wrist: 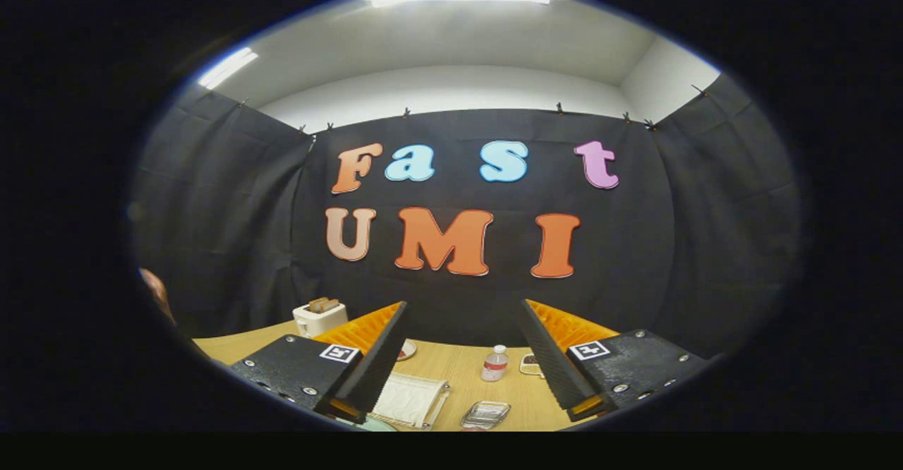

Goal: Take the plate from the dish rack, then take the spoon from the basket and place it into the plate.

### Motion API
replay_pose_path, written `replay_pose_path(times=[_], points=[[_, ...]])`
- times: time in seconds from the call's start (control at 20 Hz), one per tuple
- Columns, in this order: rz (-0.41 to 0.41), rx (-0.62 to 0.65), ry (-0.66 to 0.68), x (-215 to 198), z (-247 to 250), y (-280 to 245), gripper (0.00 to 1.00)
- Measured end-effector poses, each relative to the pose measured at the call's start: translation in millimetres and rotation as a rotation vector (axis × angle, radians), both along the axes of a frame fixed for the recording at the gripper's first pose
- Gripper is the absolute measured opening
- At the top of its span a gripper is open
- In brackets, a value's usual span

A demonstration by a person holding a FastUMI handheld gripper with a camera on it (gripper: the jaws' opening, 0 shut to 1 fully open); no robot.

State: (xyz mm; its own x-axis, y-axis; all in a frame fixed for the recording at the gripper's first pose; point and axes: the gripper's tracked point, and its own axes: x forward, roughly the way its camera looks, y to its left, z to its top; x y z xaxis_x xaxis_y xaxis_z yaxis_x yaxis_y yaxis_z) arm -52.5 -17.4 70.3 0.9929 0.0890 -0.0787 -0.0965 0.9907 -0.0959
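Gripper raised above wooden table, fingers spread wide and holding nothing, small water bottle between them, toaster beyond left finger.

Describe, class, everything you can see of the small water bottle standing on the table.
The water bottle is small, of clear plastic by its look, with a white cap and a red band around its middle. It stands upright and closed on the light wooden table, in the gap ahead of the gripper, whose fingers are spread wide apart, holding nothing. Nothing but the table touches it. How full it is cannot be told.
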Motion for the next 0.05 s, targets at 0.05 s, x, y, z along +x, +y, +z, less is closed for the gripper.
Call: replay_pose_path(times=[0.05], points=[[0.001, -0.003, 0.0, 0.7, -0.5, -0.4, 0.93]])
